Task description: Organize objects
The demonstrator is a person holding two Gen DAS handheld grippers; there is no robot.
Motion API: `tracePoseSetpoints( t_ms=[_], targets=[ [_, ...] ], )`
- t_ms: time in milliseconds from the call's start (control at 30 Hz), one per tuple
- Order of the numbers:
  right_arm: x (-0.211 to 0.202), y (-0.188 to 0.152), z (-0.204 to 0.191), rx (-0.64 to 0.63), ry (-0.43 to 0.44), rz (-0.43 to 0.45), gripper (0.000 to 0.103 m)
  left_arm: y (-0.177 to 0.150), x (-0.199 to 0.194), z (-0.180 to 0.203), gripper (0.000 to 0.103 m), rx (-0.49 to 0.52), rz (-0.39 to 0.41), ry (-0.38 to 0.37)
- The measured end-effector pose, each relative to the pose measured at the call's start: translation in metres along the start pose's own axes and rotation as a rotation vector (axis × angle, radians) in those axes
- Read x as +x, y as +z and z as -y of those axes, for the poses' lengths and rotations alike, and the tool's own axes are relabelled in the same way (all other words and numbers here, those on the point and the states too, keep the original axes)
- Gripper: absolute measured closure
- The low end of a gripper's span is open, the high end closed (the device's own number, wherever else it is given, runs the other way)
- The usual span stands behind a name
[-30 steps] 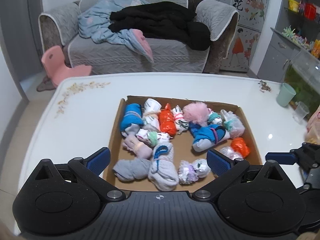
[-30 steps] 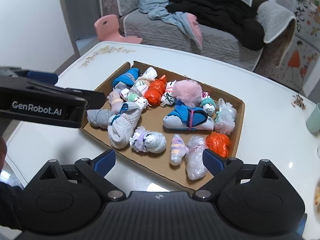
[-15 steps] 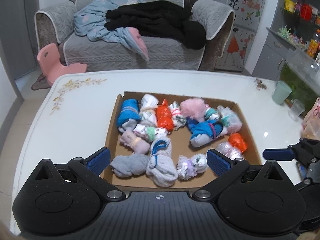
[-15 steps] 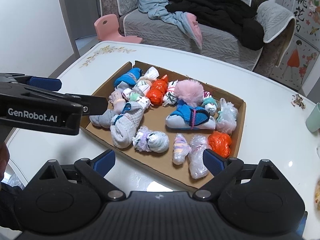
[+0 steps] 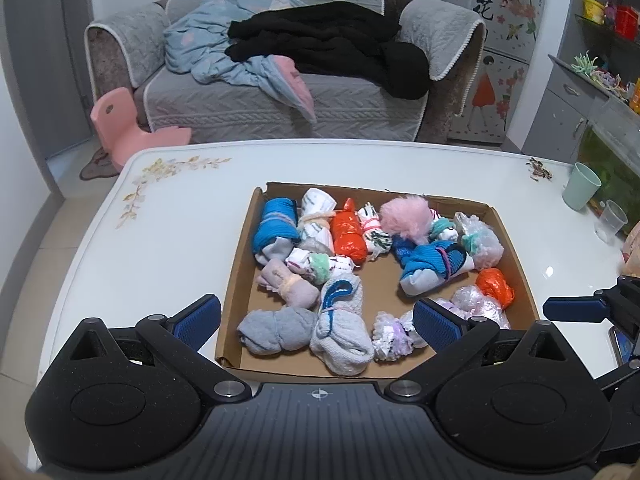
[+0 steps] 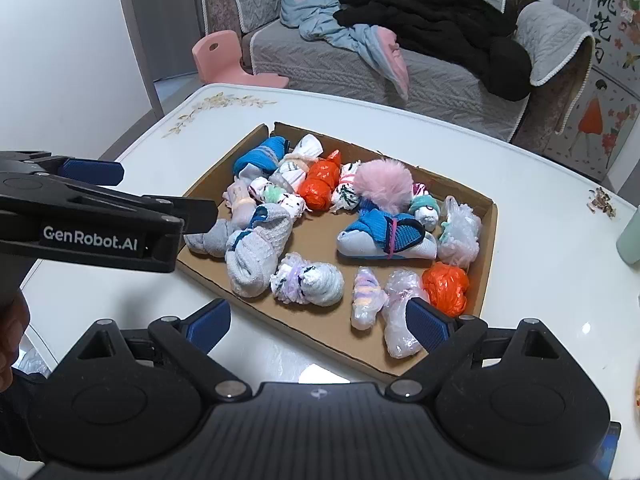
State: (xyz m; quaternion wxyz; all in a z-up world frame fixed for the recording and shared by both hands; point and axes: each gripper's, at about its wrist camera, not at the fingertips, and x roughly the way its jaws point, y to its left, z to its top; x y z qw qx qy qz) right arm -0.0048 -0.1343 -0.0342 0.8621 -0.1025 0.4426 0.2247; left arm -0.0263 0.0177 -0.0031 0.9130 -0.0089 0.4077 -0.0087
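Observation:
A shallow cardboard tray (image 5: pixel 240 280) (image 6: pixel 486 240) lies on the white table and holds several rolled sock bundles and bagged items: a grey roll (image 5: pixel 276 330), a blue roll (image 5: pixel 276 228), orange bags (image 5: pixel 348 236) (image 6: pixel 446 286), a pink fluffy ball (image 5: pixel 404 216) (image 6: pixel 382 184), a blue-and-white bundle (image 5: pixel 432 266) (image 6: pixel 384 236). My left gripper (image 5: pixel 316 320) is open and empty above the tray's near edge; it shows from the side in the right wrist view (image 6: pixel 160 208). My right gripper (image 6: pixel 318 322) is open and empty over the tray's near right corner; its fingers (image 5: pixel 572 308) show in the left wrist view.
A green cup (image 5: pixel 581 186) and a clear cup (image 5: pixel 610 222) stand at the table's right edge. A sofa (image 5: pixel 280 96) with clothes and a pink child chair (image 5: pixel 120 120) stand beyond the table. A cabinet (image 5: pixel 572 112) is at the right.
Both grippers have drawn back and up a little from the tray, so it looks smaller and lower in view. Both stay open and empty. The bundles have not moved.

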Motion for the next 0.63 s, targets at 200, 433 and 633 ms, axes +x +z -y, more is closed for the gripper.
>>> tracePoseSetpoints(
  t_ms=[200, 433, 633],
  targets=[
    [0.0034, -0.0018, -0.001, -0.004, 0.008, -0.007, 0.01, -0.0001, -0.0006, 0.0, 0.0, 0.006, 0.011, 0.001],
    [0.004, -0.0011, -0.0035, -0.008, 0.01, -0.003, 0.01, 0.0008, -0.0023, -0.0005, 0.0, -0.002, 0.018, 0.0],
    [0.0038, 0.0005, -0.0042, -0.009, 0.013, 0.002, 0.01, 0.0021, -0.006, -0.0009, 0.0, 0.002, 0.038, -0.008]
  ],
)
